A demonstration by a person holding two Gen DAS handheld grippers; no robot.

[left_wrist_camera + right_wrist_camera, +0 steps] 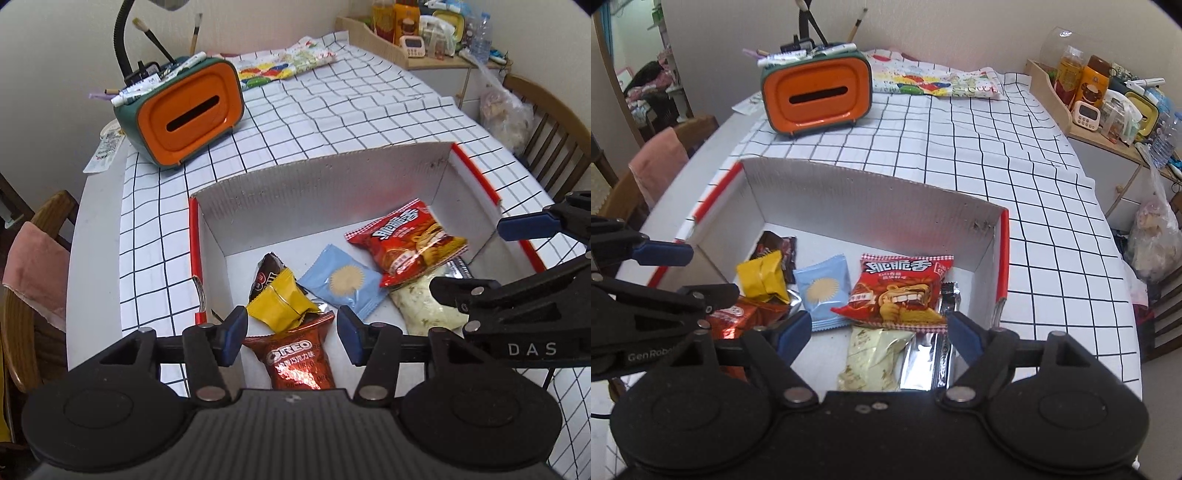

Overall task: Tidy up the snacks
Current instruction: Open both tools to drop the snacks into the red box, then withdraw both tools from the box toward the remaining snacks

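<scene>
both grippers are held over the box (321, 177), jaws parted, nothing gripped. right gripper (877, 330) is spread wider, above the pale pack (873, 360); left gripper (291, 334) above the oreo pack (299, 363). red (406, 242), blue (341, 284) and yellow (279, 301) packs are seen lying inside the box.

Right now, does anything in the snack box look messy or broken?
Nothing looks broken or spilled. The snacks just lie jumbled in the white box: the red chip bag rests on top of the pale green packet, and the yellow packet overlaps the brown one.
</scene>
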